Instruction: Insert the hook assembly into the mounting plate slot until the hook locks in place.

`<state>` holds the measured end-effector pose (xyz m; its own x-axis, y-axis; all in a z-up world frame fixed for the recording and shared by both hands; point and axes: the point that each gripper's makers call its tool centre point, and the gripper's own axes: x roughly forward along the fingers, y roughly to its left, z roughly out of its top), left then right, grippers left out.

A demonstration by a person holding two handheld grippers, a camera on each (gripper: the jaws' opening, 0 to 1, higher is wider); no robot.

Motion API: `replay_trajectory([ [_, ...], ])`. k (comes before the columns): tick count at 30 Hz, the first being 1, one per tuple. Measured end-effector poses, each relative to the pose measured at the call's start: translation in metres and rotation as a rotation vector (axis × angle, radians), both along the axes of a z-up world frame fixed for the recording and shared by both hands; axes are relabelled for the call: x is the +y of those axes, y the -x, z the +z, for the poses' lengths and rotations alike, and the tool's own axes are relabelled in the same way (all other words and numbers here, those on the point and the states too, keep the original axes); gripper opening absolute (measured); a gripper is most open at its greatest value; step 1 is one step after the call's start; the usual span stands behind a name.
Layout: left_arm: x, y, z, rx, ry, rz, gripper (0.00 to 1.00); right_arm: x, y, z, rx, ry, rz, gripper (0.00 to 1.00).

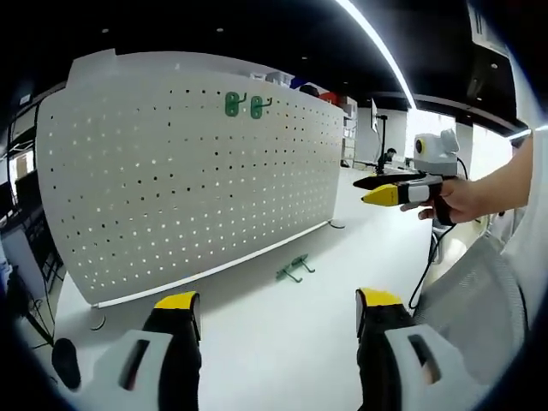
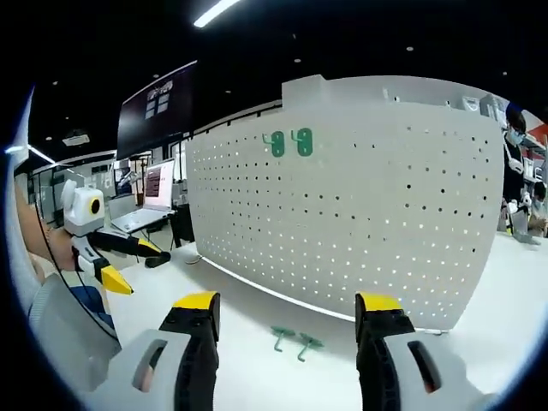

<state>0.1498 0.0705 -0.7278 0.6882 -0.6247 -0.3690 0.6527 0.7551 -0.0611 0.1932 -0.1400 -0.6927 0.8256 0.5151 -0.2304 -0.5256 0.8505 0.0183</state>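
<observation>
Two green hooks (image 1: 294, 269) lie on the white table (image 1: 282, 342) near the pegboard (image 1: 188, 171) foot, beyond both jaw pairs; left gripper (image 1: 278, 301) and right gripper (image 2: 287, 303) gape empty; two more hooks (image 2: 288, 142) hang high on the board.

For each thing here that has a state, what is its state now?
White perforated pegboard panel: upright on the table.
Two green plastic hooks on the panel: mounted near its top.
Two green plastic hooks on the white table: lying loose, ungrasped.
Left claw: open, empty.
Right claw: open, empty.
</observation>
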Motion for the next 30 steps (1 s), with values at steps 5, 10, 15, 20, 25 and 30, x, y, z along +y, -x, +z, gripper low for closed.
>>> replay_trajectory([
  [5,0.003,0.004,-0.005,0.014,0.004,0.010,0.76,-0.003,0.009,-0.008,0.025,-0.005,-0.001,0.63],
  [10,0.004,0.008,-0.008,0.024,0.000,0.008,0.76,-0.006,0.018,-0.018,0.049,0.000,0.000,0.64],
  [15,0.005,0.009,-0.012,0.033,0.002,0.015,0.76,-0.011,0.024,-0.025,0.068,0.005,-0.005,0.64],
  [20,0.004,0.011,-0.015,0.041,0.001,0.011,0.76,-0.015,0.030,-0.030,0.082,0.010,-0.007,0.64],
  [25,0.004,0.014,-0.018,0.051,-0.002,0.009,0.76,-0.018,0.033,-0.035,0.094,0.016,-0.007,0.64],
  [30,0.007,0.015,-0.021,0.057,-0.004,0.014,0.76,-0.021,0.038,-0.039,0.106,0.022,-0.007,0.64],
])
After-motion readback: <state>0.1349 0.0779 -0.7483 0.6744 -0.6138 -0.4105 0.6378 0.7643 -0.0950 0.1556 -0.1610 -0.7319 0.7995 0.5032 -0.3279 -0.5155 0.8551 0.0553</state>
